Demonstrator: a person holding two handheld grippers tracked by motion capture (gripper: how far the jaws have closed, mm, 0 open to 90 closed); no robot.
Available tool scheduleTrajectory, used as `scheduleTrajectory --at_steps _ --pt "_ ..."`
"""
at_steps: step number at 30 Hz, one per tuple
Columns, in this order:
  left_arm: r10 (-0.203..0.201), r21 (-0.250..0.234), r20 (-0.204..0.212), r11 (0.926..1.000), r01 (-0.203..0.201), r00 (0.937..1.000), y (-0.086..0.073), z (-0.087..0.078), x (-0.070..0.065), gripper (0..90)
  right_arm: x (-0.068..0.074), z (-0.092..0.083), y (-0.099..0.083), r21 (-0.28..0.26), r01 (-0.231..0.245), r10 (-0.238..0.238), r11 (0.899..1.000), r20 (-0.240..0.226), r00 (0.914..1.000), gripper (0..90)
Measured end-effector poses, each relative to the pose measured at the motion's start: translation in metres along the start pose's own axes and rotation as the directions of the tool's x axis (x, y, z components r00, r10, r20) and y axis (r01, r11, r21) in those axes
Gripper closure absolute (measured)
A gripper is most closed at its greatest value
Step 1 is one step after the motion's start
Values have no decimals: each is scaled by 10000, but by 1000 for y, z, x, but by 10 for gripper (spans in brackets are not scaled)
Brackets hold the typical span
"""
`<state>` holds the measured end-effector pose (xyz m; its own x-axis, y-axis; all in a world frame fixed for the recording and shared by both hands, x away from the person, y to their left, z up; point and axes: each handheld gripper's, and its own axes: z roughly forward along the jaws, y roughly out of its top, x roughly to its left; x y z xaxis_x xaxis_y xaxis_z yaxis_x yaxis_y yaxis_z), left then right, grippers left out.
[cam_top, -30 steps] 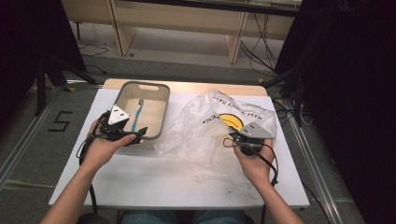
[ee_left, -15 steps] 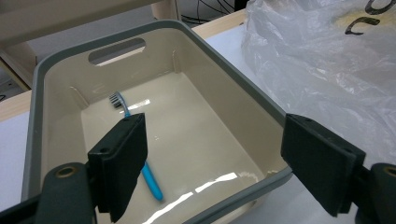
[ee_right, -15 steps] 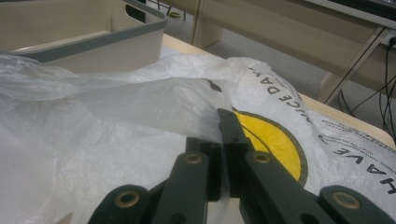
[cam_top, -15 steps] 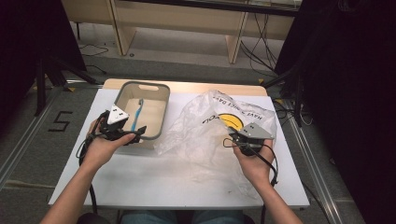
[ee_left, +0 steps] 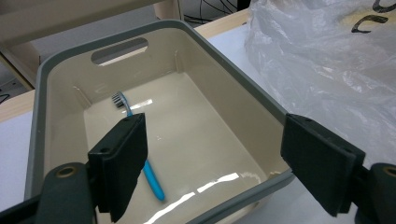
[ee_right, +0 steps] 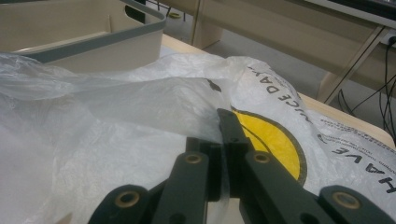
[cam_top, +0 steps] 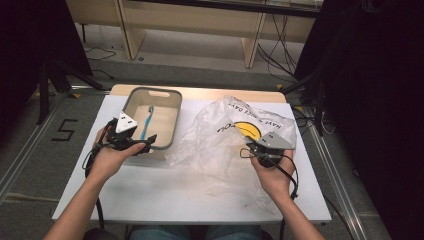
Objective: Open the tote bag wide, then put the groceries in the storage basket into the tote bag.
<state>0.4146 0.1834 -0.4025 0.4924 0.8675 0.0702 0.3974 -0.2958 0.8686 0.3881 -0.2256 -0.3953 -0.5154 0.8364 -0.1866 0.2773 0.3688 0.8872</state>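
Observation:
A clear plastic bag [cam_top: 220, 145] with a yellow smiley print lies crumpled on the white table's right half. My right gripper [cam_top: 250, 149] is shut on a fold of its film, which the right gripper view shows pinched between the jaws [ee_right: 222, 137], with the bag [ee_right: 116, 107] spreading ahead. A beige basket [cam_top: 131, 100] with a grey rim stands at the back left, and a blue toothbrush [cam_top: 148, 122] lies inside. My left gripper [cam_top: 147, 142] hovers open at the basket's near rim. In the left gripper view its jaws [ee_left: 215, 140] frame the basket [ee_left: 60, 65] and the toothbrush [ee_left: 154, 182].
The white table [cam_top: 150, 200] has bare surface in front of both hands. Wooden shelving legs [cam_top: 125, 30] and floor cables [cam_top: 280, 55] lie beyond the far edge. Dark curtains flank both sides.

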Motion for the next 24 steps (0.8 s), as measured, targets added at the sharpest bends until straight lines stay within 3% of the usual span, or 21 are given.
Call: scheduleTrajectory --at_steps 24 --pt "-100 126 -129 9999 101 9999 -2 4 4 232 0 0 0 26 -38 38 10000 6 10000 900"
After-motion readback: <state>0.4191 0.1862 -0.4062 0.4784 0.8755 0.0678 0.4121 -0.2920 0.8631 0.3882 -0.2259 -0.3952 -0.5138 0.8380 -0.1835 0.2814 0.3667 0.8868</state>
